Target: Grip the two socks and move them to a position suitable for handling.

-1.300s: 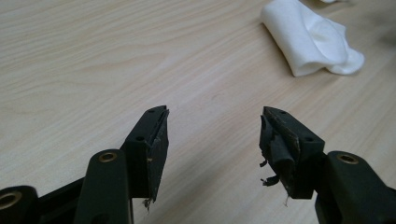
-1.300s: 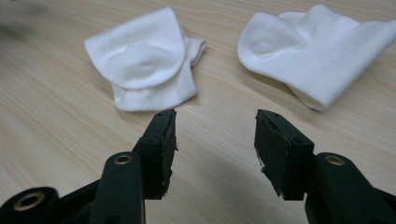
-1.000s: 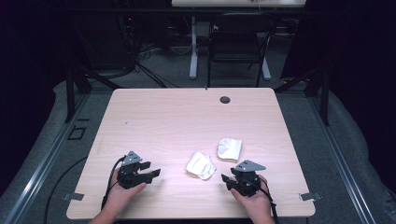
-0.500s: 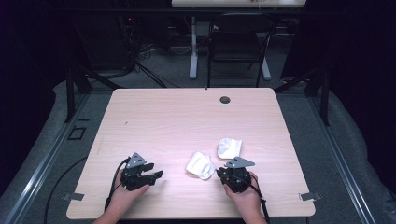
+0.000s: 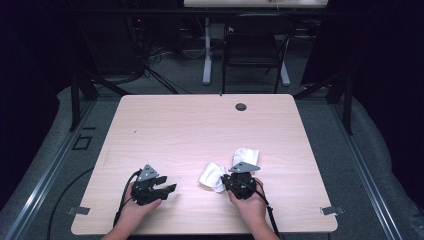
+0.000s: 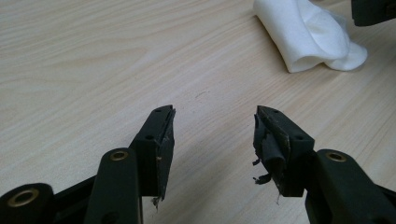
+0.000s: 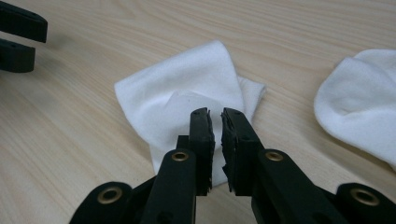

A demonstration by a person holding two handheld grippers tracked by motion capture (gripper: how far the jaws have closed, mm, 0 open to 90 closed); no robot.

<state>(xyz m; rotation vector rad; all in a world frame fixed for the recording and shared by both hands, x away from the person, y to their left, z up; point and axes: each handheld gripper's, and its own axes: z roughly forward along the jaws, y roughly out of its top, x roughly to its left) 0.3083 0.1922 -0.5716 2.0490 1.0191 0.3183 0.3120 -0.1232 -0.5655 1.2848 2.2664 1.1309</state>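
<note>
Along the desk's (image 5: pixel 165 125) near edge, the left gripper (image 5: pixel 169 189) is resting low over pale wood-grain laminate, its black jaws spread wide, pads frayed. Right gripper (image 7: pixel 215 122), jaws nearly pressed together, is hovering over a folded white sock (image 7: pixel 180 95), soft knit. Beyond, toward the right edge, a second rumpled sock (image 5: pixel 246 156) is lying. Near the far edge, a round dark grommet (image 5: pixel 241 106) is sitting.
</note>
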